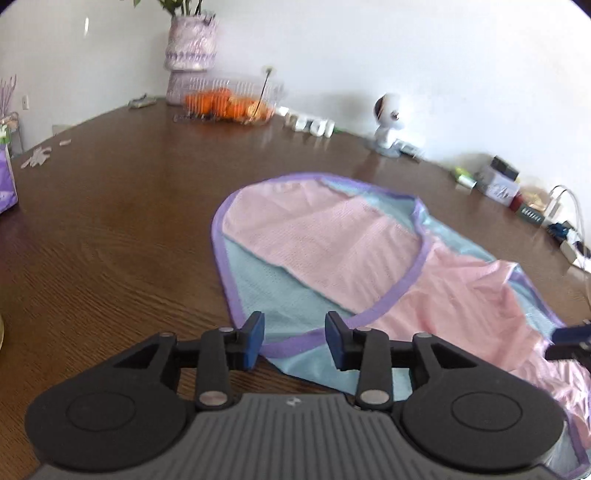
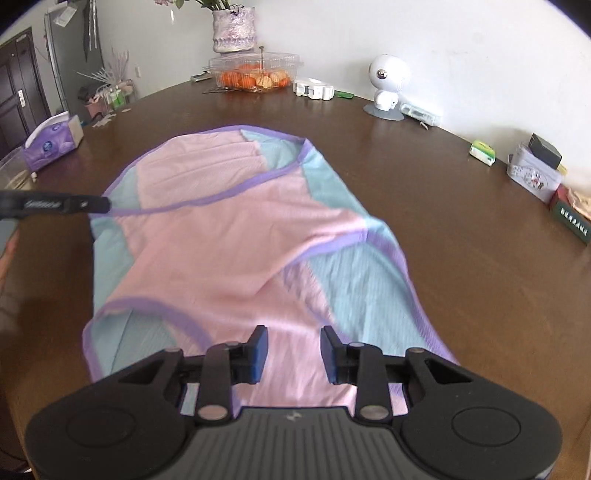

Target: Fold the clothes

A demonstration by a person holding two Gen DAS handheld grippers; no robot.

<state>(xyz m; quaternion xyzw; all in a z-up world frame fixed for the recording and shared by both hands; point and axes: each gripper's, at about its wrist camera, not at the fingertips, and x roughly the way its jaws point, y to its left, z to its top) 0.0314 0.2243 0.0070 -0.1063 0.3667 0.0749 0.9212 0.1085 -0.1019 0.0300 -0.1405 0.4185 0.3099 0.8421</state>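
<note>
A pink and pale-blue mesh garment with purple trim lies flat on the brown wooden table, one part folded over itself. My left gripper hovers open over the garment's near purple-edged corner, with no cloth pinched between its blue pads. My right gripper stands open above the pink near edge of the garment, its pads apart and not pressing on anything. The right gripper's fingertips show at the right edge of the left wrist view. The left gripper's fingers reach in from the left in the right wrist view.
Along the far table edge stand a clear box of oranges, a purple-white vase, a white round camera figure, and small boxes and a tin at right. A purple tissue box sits at left.
</note>
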